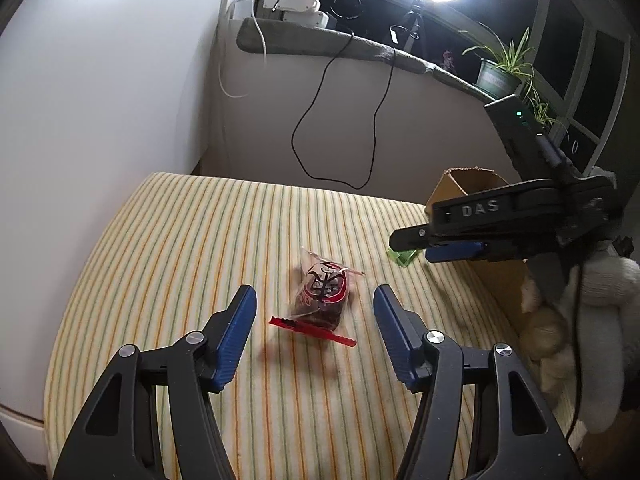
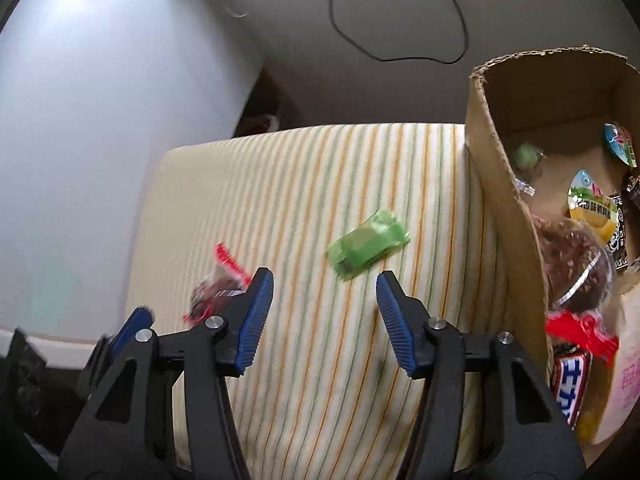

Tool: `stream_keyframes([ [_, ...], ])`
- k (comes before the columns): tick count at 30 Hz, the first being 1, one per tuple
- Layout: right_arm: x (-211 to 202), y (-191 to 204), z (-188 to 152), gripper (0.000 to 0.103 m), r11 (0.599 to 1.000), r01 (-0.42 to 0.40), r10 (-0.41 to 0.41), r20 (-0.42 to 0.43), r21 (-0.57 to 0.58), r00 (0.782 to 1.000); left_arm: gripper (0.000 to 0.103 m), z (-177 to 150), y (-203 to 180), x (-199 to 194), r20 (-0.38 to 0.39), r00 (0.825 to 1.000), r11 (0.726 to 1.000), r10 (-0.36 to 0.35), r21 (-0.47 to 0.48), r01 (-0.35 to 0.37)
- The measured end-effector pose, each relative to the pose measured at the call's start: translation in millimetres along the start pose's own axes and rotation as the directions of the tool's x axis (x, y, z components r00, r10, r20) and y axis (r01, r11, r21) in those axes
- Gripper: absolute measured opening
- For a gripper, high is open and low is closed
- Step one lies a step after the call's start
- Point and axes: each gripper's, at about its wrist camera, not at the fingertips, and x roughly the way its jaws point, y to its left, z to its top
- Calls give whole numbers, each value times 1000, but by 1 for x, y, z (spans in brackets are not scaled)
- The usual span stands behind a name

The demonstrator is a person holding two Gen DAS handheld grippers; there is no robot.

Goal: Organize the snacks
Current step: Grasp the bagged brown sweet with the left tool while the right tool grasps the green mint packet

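Scene: a striped cloth is covering the table, and a cardboard box is standing at its right side, just beside the loose snacks.
Box: it is already holding several snacks, among them jelly cups, a dark bag with a red seal and a blue-and-white bar.
Left gripper: it is hovering above the cloth with its jaws standing wide and nothing pressed between them.
Red snack: a small clear bag with dark filling and a red seal strip is lying on the cloth, between the left jaws in that view but not touching them.
Right gripper: its jaws are standing apart and holding nothing; it is pointing down at the cloth, close to the box wall.
Green snack: a small green wrapped piece is lying flat on the cloth, just ahead of the right jaws and near the box, not yet between the pads.
Step in hand: I judge that both grippers are approaching the last two loose snacks, one each.
Next move, left: it is needing to go lower so the pads are framing the bag's body, not the thin seal.
Next move, right: it is needing to advance a little and descend over the green piece before closing.
Risk: the green wrapper is flat and slippery, so it may be sliding away.
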Motion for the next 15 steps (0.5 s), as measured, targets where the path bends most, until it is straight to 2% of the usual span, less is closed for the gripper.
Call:
stream_keyframes([
  [6, 7, -4, 6, 57, 998, 37, -39, 39, 50, 998, 60, 0, -2, 8, -19, 1000, 999, -10, 30, 11],
  [10, 14, 6, 10, 56, 997, 77, -77, 54, 0, 996, 60, 2, -7, 14, -25, 1000, 999, -16, 45, 17],
  [13, 18, 16, 12, 48, 993, 102, -99, 60, -54, 993, 60, 2, -10, 17, -27, 1000, 998, -15, 62, 16],
  [15, 22, 22, 11, 47, 987, 130, -123, 69, -99, 990, 60, 2, -12, 20, -33, 999, 997, -11, 70, 13],
])
